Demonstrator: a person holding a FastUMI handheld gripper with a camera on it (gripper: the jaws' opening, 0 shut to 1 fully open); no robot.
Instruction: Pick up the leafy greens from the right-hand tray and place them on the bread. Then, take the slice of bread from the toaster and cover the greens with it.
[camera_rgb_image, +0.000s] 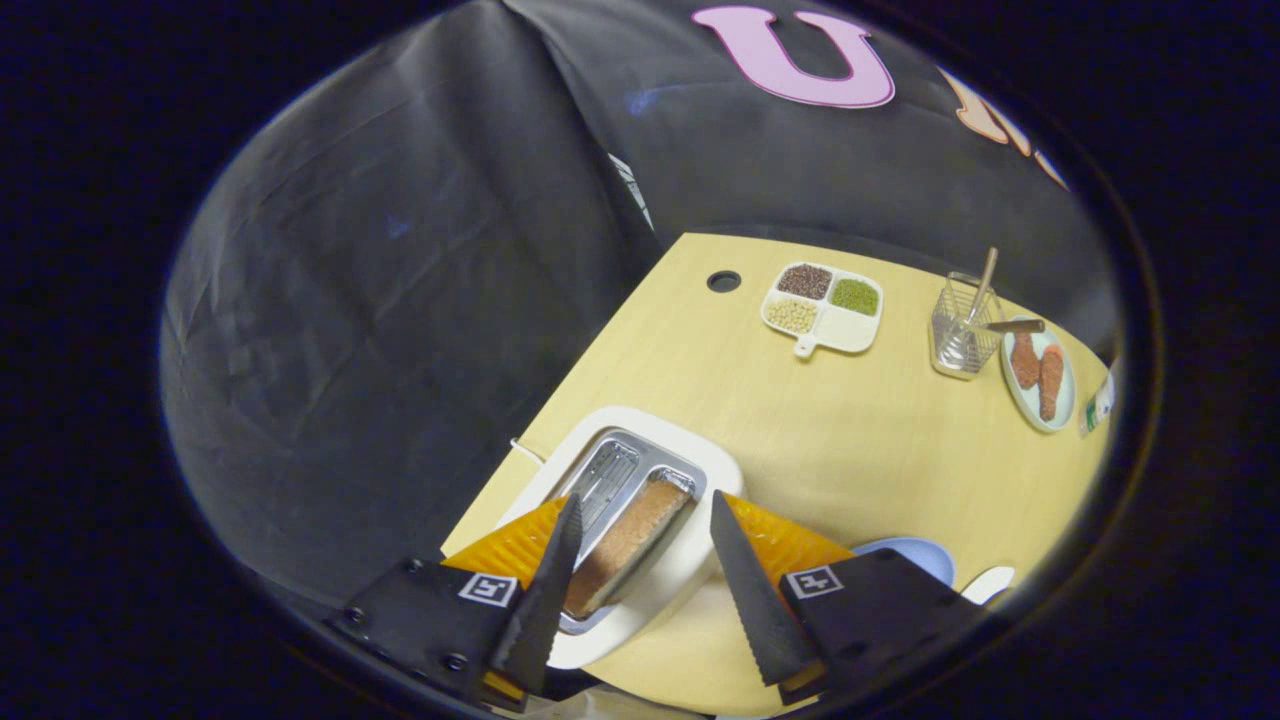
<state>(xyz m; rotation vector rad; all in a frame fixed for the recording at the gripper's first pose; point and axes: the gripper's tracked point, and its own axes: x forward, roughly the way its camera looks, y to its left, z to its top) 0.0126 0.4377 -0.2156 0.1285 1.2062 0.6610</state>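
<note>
No legible text or labels.

One toaster (640, 520) with two slots sits on the table (850, 430) — one bread slice (625, 545) stands in the nearer slot. Beyond it: one divided tray (822, 308) of four compartments, three holding grains; one wire holder (960, 330); one plate (1040, 375) bearing two brown pieces. One hand-held gripper (645, 585) — its two fingers spread apart, straddling the toaster.
</note>
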